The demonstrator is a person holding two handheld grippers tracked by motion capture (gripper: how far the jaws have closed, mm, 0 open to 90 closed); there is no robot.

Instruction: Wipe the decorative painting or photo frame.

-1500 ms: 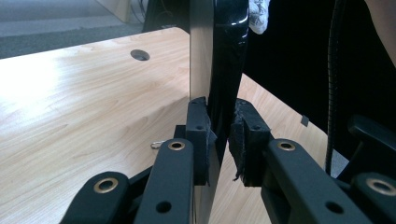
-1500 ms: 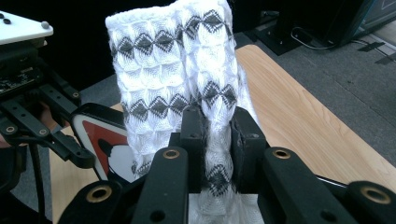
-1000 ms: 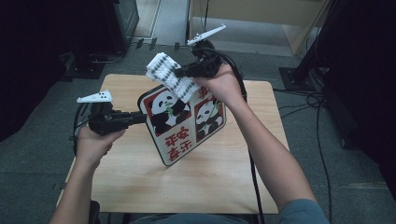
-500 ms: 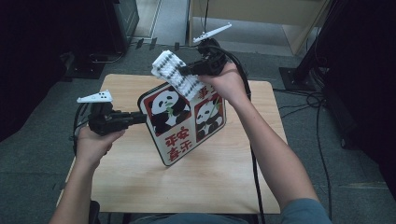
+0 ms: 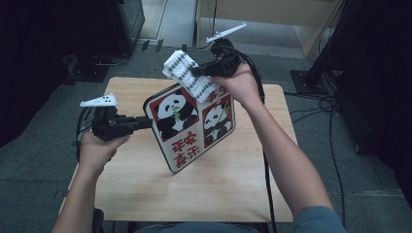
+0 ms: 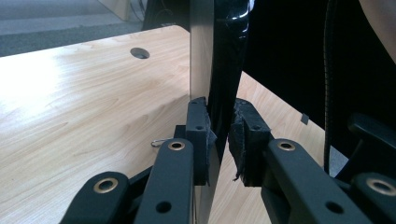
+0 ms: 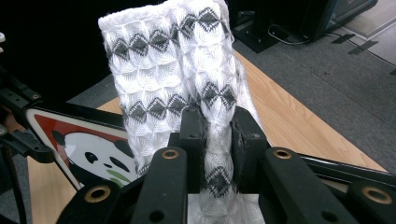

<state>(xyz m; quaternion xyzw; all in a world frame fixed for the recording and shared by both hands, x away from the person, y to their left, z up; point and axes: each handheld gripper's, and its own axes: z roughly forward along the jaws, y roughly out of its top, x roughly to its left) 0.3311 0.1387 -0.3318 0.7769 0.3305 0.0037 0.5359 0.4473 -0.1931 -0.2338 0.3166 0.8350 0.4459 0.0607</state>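
Cloth (image 5: 187,75), white with grey diamond rows, hung bunched from the right gripper (image 5: 200,74) just above the top edge of the panda board (image 5: 192,124); its jaws pinched a gathered fold of the weave, as the right gripper view showed (image 7: 212,154). The fabric (image 7: 173,70) looked soft, light and puffy, a quilted or waffle knit that would sag and fold wherever it was not supported, so a pinch on a thick bunch seemed the safest hold, and it should drag over a smooth face without catching.

The board was a flat, stiff, glossy panel with rounded corners, a black rim, red ground, two panda pictures and red characters below. It stood tilted above the wooden table (image 5: 145,194), one lower corner close to the tabletop. The left gripper (image 5: 145,121) clamped the board's left edge, jaws nearly pressed together on the thin panel (image 6: 215,70), pads on both faces in the left gripper view. Being slick and hard, it would probably slip or twist if held by one edge alone under much pushing, so light strokes near that clamped side would be kindest. Dark floor lay around the table beyond the board.
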